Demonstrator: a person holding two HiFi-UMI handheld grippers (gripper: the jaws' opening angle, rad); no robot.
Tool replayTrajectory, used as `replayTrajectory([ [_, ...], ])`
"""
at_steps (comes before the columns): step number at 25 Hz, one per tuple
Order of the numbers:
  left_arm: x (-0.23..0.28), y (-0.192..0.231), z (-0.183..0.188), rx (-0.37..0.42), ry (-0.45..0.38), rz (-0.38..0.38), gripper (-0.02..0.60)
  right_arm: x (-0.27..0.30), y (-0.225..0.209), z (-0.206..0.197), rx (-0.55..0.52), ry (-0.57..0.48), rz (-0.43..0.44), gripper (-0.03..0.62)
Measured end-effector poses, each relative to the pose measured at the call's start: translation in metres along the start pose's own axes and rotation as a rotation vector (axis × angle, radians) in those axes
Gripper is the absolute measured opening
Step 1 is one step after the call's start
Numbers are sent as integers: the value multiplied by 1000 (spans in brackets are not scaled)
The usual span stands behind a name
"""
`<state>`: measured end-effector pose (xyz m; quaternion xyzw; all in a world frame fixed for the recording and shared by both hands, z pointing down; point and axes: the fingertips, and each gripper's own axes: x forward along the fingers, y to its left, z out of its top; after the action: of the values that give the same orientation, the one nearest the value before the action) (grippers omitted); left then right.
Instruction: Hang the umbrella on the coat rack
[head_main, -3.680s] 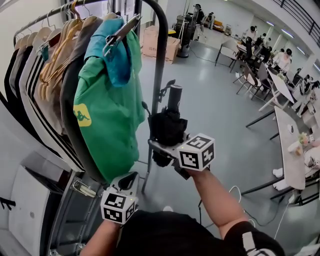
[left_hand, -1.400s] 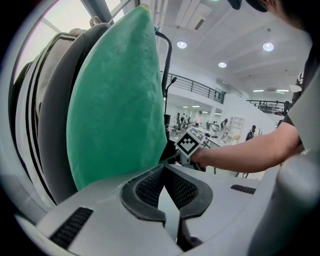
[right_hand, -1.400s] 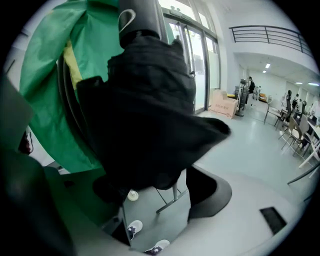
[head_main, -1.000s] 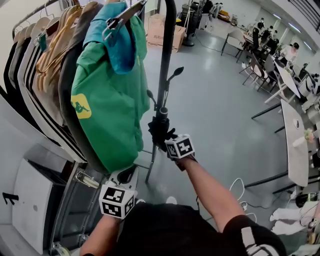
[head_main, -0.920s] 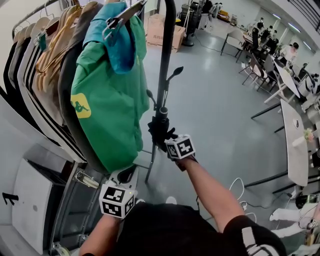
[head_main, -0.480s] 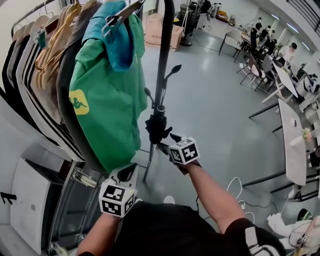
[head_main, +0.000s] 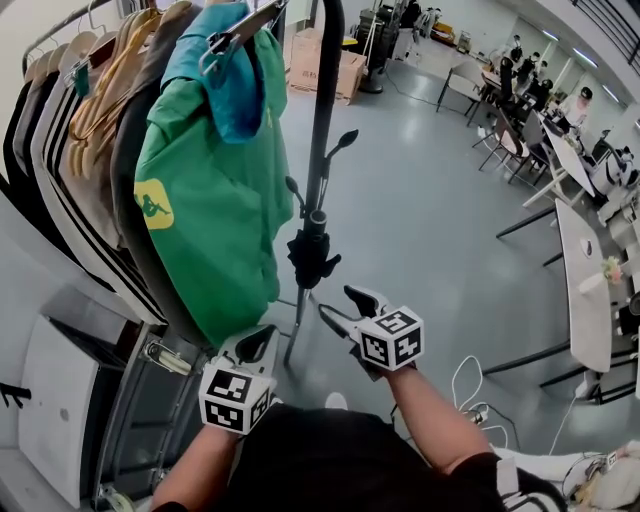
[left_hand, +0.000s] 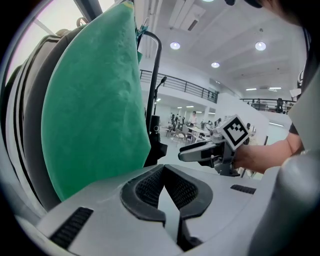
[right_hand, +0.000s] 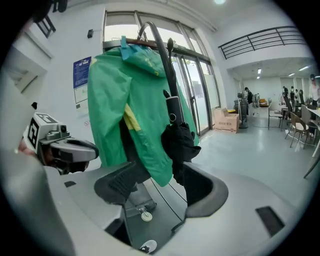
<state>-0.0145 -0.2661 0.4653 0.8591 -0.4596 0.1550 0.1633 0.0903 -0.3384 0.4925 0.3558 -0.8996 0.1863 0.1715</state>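
A folded black umbrella hangs upright from a small hook on the black coat rack pole, beside a green jacket. My right gripper is open, a short way below and to the right of the umbrella, touching nothing. In the right gripper view the umbrella hangs beyond the spread jaws of my right gripper. My left gripper stays low under the jacket's hem. In its own view the left gripper is shut on nothing, with the umbrella and the right gripper ahead of it.
Several garments on hangers fill the rail at the left. A white cabinet stands at the lower left. Cardboard boxes sit behind the pole. Tables and chairs line the right side, and a cable lies on the floor.
My right gripper was shut on the umbrella at the pole; it has let go, opened and drawn back toward me. The umbrella stays hanging on the rack. The left gripper has not moved.
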Motion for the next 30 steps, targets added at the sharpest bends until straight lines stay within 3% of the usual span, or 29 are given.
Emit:
replayTrajectory([
  [4,2,-4,0,5,3,-10,15,-22,16,9,-9,-69,3,265],
  [8,3,-9,1,10,2,-20,15,-44,24,15,-3,-138,3,171],
  [13,6,-15,2,14,1,-34,15,-63,28,7,30,-161,4,125],
  [17,7,-15,5,12,-6,-37,15,-76,28,1,44,-184,-8,30],
  [30,8,-20,8,28,-19,-56,15,-79,34,-14,39,-179,-31,11],
])
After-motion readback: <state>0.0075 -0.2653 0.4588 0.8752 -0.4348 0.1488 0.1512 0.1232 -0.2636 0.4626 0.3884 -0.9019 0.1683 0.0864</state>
